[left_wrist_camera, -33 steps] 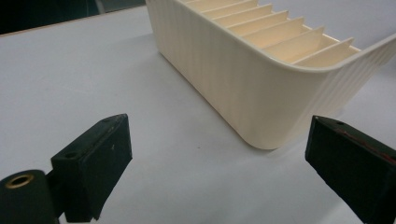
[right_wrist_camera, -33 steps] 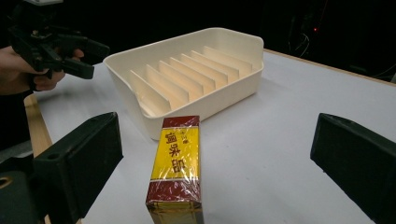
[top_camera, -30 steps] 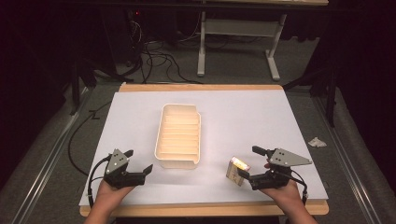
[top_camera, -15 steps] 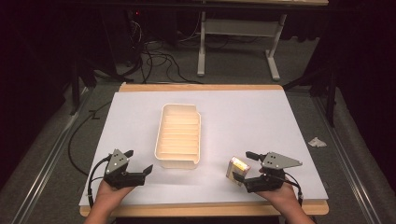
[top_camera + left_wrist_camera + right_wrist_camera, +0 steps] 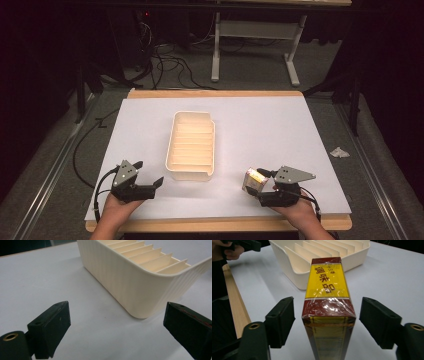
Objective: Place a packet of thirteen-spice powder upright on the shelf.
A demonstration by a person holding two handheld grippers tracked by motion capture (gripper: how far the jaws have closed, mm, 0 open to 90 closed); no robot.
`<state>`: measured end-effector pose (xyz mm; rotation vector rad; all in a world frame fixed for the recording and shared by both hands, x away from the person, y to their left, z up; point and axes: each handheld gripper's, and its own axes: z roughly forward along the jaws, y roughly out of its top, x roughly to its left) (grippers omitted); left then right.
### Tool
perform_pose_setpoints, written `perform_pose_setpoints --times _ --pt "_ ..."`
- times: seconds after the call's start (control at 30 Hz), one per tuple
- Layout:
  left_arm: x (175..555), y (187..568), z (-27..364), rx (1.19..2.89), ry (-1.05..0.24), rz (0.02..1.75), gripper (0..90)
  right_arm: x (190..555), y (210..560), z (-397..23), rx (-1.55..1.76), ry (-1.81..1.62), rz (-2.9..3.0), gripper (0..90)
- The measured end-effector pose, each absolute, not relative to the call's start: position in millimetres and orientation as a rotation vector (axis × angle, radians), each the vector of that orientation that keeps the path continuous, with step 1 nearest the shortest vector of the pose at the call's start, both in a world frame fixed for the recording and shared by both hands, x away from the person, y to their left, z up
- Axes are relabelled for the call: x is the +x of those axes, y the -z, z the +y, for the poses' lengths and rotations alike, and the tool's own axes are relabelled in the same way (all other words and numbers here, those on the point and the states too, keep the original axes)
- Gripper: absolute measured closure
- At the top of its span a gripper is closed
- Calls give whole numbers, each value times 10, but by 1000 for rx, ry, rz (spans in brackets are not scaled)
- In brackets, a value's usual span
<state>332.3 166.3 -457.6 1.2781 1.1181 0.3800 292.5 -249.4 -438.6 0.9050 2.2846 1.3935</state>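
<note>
**Box between your right jaws, not yet gripped**

You are holding the right gripper (image 5: 325, 322) low at the near right of the table (image 5: 280, 125), its jaws standing wide with a gap on each side of the box (image 5: 327, 293). The box is sitting on the table, on its narrow edge, just right of the tray (image 5: 191, 145) and apart from it. It is looking light and stiff, likely cardboard, but its shiny film wrap is probably slippery, so you are best closing squarely on the two broad faces near the middle, firmly enough not to let it slide. Your left gripper (image 5: 120, 332) is resting wide and empty, pointing at the tray's near corner.
</note>
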Motion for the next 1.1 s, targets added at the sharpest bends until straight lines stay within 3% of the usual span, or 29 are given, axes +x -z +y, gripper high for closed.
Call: perform_pose_setpoints --times 0.43,0.53,1.1 --pt "3318 4576 1657 1281 -375 1115 81 2880 4345 -2508 871 -1368 2251 552" --pt "3318 4576 1657 1283 -374 1114 81 2862 4317 -2519 845 -1369 2227 679" --pt "3320 4578 1652 1284 -376 1112 81 2879 4254 -2596 848 -1376 2160 686"
